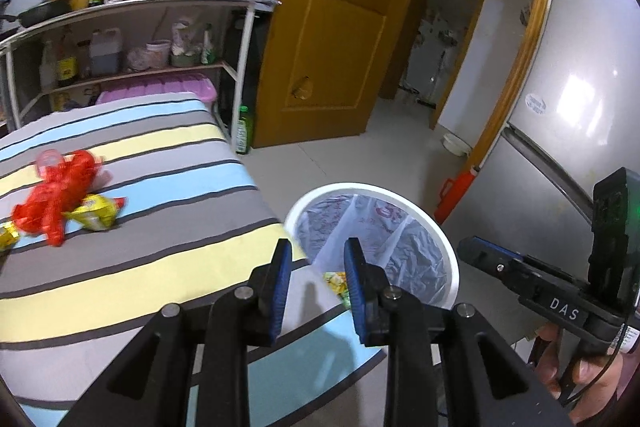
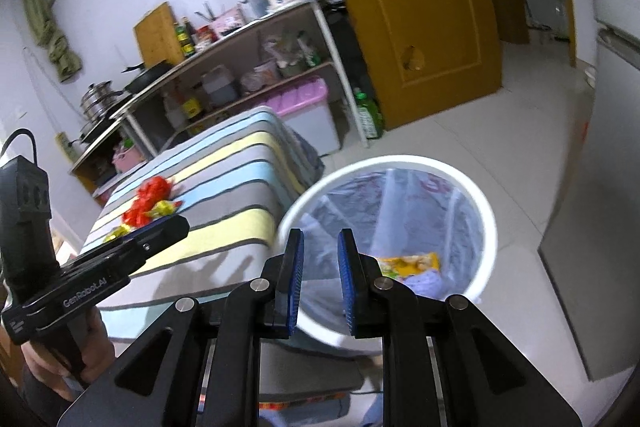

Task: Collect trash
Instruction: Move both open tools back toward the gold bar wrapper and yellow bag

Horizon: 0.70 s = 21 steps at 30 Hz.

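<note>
Both grippers hold nothing, jaws apart — the left gripper (image 1: 316, 247) and right gripper (image 2: 320, 237) hover at the white bin (image 2: 486, 211), a yellow wrapper (image 2: 412, 265) inside. Farther off, on the striped bed (image 1: 168, 227), lie red netting (image 1: 60, 193) and yellow packets (image 1: 98, 211).

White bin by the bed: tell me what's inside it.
The white bin holds a translucent plastic liner. At the bottom lies a yellow snack wrapper on something pale. The right gripper, open and empty, covers part of the bin's inside, so anything under it can't be seen.
</note>
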Tool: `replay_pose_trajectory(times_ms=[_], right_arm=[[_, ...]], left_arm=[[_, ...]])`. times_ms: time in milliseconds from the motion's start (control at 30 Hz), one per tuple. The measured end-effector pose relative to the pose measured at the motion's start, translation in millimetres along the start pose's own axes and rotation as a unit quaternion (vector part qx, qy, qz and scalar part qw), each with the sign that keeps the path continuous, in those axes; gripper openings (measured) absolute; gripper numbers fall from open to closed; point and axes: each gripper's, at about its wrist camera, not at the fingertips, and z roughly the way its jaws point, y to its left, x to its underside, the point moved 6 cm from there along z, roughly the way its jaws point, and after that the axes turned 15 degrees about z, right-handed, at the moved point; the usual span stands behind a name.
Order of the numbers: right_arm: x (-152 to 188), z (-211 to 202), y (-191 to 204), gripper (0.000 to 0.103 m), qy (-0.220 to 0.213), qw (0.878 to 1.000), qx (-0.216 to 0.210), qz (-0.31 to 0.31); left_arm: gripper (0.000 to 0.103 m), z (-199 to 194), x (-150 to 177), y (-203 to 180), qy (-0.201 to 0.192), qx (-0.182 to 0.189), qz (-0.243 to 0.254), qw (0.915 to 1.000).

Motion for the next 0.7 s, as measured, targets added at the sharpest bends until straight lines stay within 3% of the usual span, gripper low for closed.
replay_pose_trajectory(times_ms=[67, 133, 200, 700], right_arm=[[5, 0, 13, 0.021, 0.002, 1.000, -0.008, -0.011], [9, 1, 23, 0.037, 0.005, 1.000, -0.014, -0.018], [13, 3, 35, 0.042, 0.009, 0.999, -0.024, -0.024], [47, 27, 108, 0.042, 0.046, 0.994, -0.062, -0.078]], left_arm=[[0.028, -9, 3, 8, -0.004, -0.011, -0.003, 0.9999], [0.028, -18, 7, 17, -0.007, -0.021, -0.008, 0.9997], [0.028, -26, 11, 27, -0.011, -0.031, -0.013, 0.9994], [0.030, -82, 48, 98, -0.029, -0.107, -0.043, 0.9929]])
